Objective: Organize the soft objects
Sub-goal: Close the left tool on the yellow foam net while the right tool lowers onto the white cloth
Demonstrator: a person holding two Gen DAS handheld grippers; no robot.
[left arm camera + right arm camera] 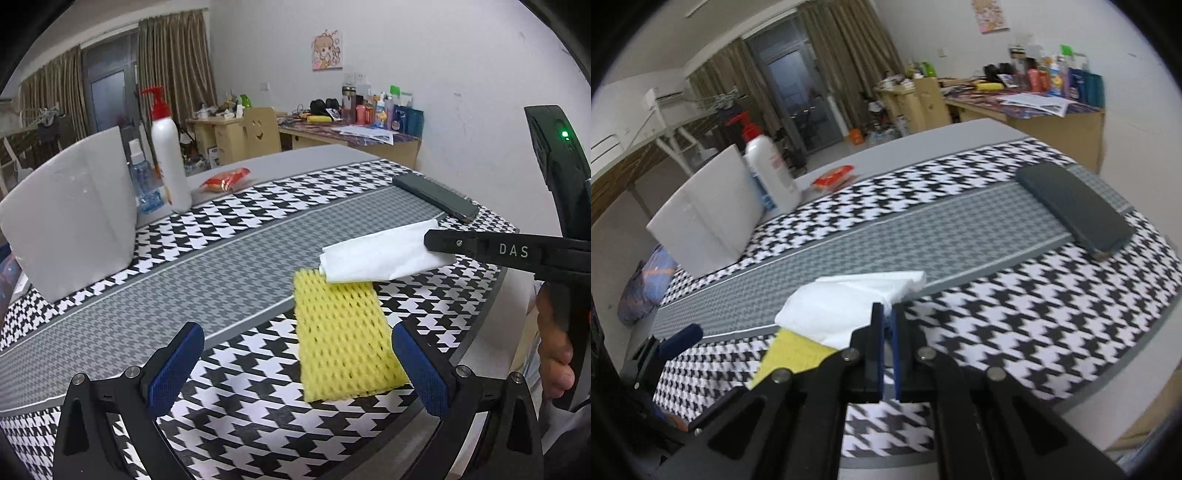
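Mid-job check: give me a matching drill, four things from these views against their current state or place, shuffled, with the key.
Things:
1. white tissue
2. yellow foam net
3. dark phone
4. left gripper

States:
A. jaws wide apart, nothing between them
B. lying flat on the houndstooth cloth, under one end of the tissue
C. pinched in the shut right gripper
D. lying near the cloth's far edge

Pairs: 1-C, 2-B, 3-D, 4-A

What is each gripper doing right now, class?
Left gripper: open, empty, near the yellow foam net sleeve.
Right gripper: shut on the folded white paper tissue.
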